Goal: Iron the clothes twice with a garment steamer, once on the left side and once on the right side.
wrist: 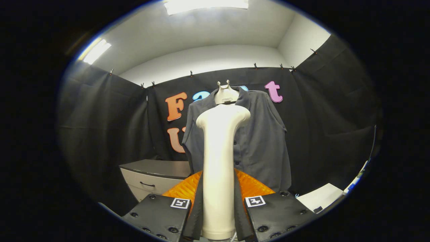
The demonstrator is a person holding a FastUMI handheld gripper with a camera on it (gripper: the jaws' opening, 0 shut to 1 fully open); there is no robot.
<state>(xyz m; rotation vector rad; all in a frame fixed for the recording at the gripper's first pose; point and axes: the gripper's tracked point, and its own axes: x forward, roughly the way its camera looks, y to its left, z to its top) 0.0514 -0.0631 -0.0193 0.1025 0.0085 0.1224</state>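
A white garment steamer [218,161] stands upright between my two fingers, its handle pressed from both sides and its wide head rising at the top. My gripper [218,215] is shut on that handle. Beyond the steamer hangs a dark grey short-sleeved buttoned shirt [258,137] on a pale mannequin form [226,92], facing me. The steamer head sits in front of the shirt's left half, some way short of the fabric, and hides part of the collar and placket.
A grey-topped cabinet with a drawer [154,176] stands low to the left of the shirt. A white surface [320,196] lies low on the right. Black cloth walls close in all round.
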